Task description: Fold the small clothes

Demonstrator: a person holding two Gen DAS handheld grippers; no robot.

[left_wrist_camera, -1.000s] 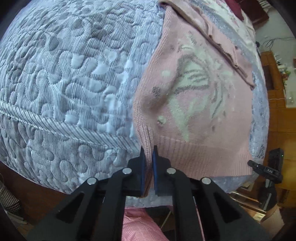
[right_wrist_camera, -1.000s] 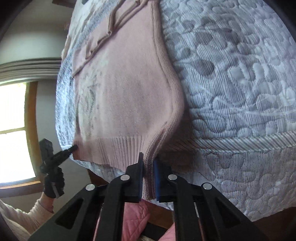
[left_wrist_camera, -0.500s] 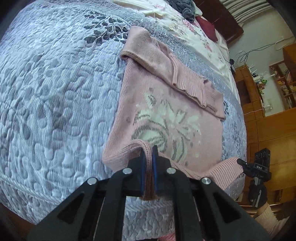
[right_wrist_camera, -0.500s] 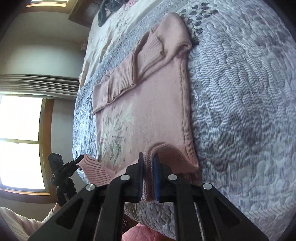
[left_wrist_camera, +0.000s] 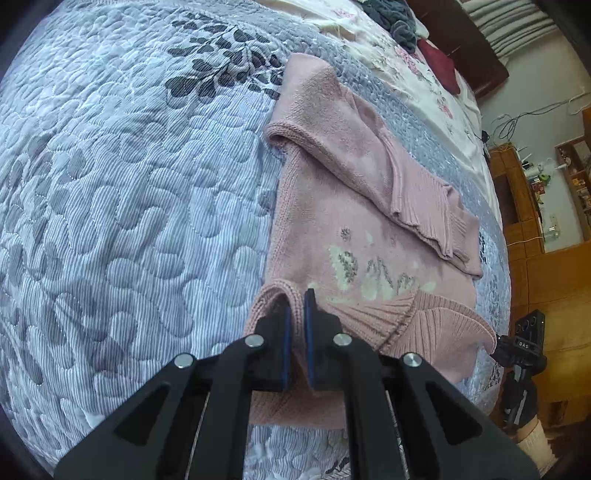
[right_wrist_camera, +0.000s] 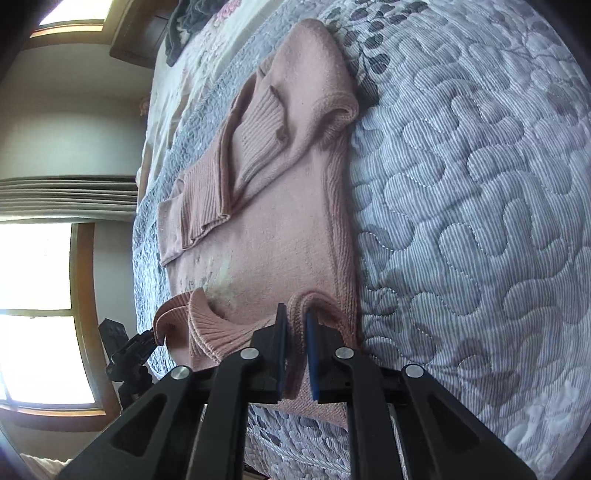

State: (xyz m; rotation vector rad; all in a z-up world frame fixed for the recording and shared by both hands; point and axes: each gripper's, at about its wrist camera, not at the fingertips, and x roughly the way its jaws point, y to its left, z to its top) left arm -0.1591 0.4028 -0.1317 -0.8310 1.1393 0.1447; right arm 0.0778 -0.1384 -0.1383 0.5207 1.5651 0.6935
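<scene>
Pink sweater point(left_wrist_camera: 332, 229) on quilted bed point(left_wrist_camera: 129, 184): hem, flat a second ago, now raised; left gripper point(left_wrist_camera: 296, 306), right gripper point(right_wrist_camera: 295, 321) each clamped on hem corner; fold toward collar under way

A grey-blue quilt point(left_wrist_camera: 122, 206) with stitched pebble shapes and dark leaf prints covers the bed. Toward the bed's far end lies a white floral sheet point(left_wrist_camera: 417, 62), with a dark grey cloth point(left_wrist_camera: 395, 18) and a maroon cushion point(left_wrist_camera: 441, 64) near the dark headboard point(left_wrist_camera: 469, 44). Wooden shelves point(left_wrist_camera: 546, 192) stand beside the bed. A bright window point(right_wrist_camera: 37, 314) is on the opposite side.
</scene>
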